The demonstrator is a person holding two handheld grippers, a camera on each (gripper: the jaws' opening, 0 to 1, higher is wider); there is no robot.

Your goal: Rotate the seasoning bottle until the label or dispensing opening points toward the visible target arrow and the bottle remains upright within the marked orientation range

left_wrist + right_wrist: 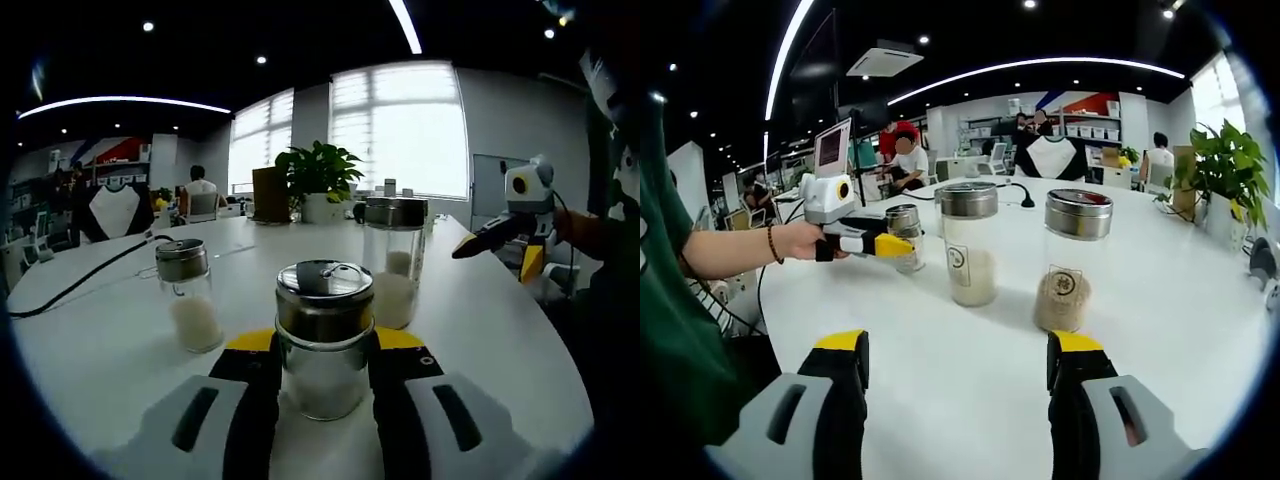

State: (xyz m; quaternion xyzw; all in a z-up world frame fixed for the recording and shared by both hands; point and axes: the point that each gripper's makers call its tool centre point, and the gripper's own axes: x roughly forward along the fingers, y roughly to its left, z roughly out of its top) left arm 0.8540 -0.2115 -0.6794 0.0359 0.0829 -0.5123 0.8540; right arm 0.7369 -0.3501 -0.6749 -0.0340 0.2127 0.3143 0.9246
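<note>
The white bench (110, 340) is broad and smooth, and its rounded far edge curves off toward the windows. In the left gripper view there is bare surface on both sides of the jars, crossed at the left by a black cable (85, 280). A potted plant (318, 180) stands at the far edge.

The left gripper (324, 375) has its black, yellow-tipped fingers (255, 395) clenched on the near bottle (324, 335), which stands upright on the bench between them. It is clear glass with a domed metal lid and a wire loop on top; its contents are hard to make out. Left of it, apart, stands a small shaker (188, 295) holding white powder in its lower half. Behind and right, a tall jar (395, 260) with a flat metal lid is part filled with pale grains.

In the right gripper view, the right gripper (955, 385) is released, fingers (845, 385) wide apart over bare bench. Ahead stand two tall glass cylinders with metal lids and round labels: a left jar (970, 255) with pale powder and a right jar (1072, 260) with tan grains, well apart from each other. A hand (800, 240) holds the other gripper against the bottle at the far left.
</note>
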